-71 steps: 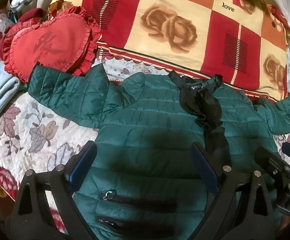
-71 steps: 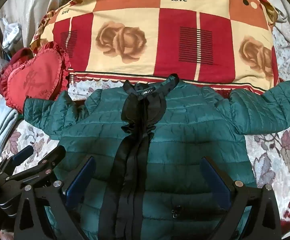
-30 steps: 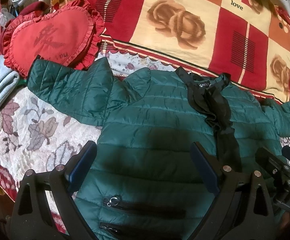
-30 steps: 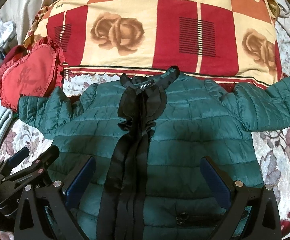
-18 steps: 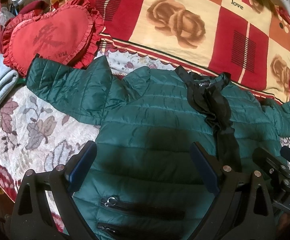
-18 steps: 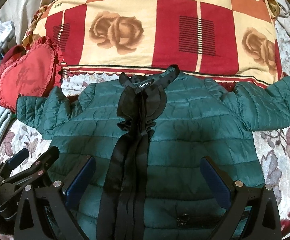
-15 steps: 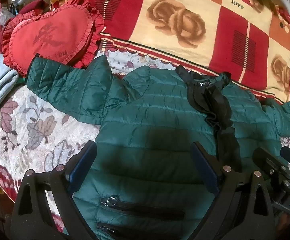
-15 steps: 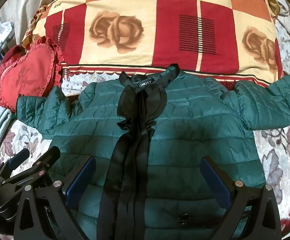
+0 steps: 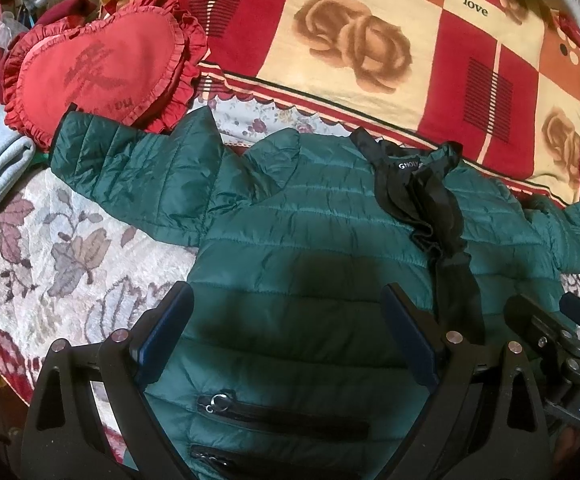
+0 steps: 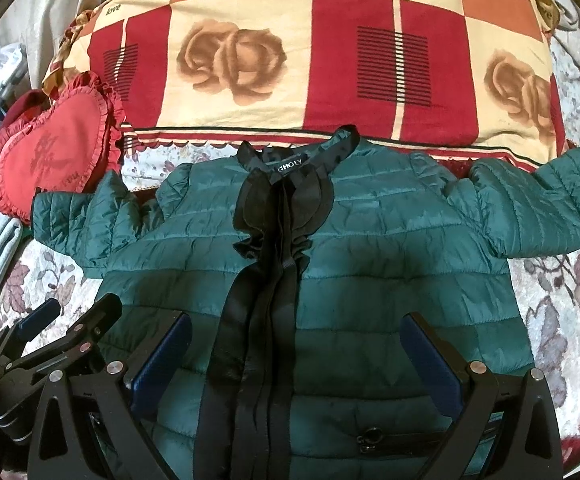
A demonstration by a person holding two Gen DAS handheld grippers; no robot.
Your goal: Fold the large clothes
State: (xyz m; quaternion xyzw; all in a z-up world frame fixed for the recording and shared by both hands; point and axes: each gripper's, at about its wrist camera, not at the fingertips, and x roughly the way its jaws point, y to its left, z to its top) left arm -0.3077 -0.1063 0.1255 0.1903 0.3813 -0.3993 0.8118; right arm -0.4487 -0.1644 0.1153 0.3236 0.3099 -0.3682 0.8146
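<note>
Left wrist view: green quilted jacket (image 9: 290, 240) spread flat, front up, on floral bed cover (image 9: 50, 256), collar toward rose-patterned pillow (image 9: 370, 40). Left gripper (image 9: 286, 328) above jacket's lower half, fingers (image 9: 166, 332) wide apart, holding nothing. Red heart cushion (image 9: 98, 60) touching one sleeve's cuff.

Right wrist view: same jacket (image 10: 390, 260), black ruffled placket (image 10: 266, 280) down centre. Right gripper (image 10: 296, 360) over hem, fingers (image 10: 430, 364) wide apart, empty.
</note>
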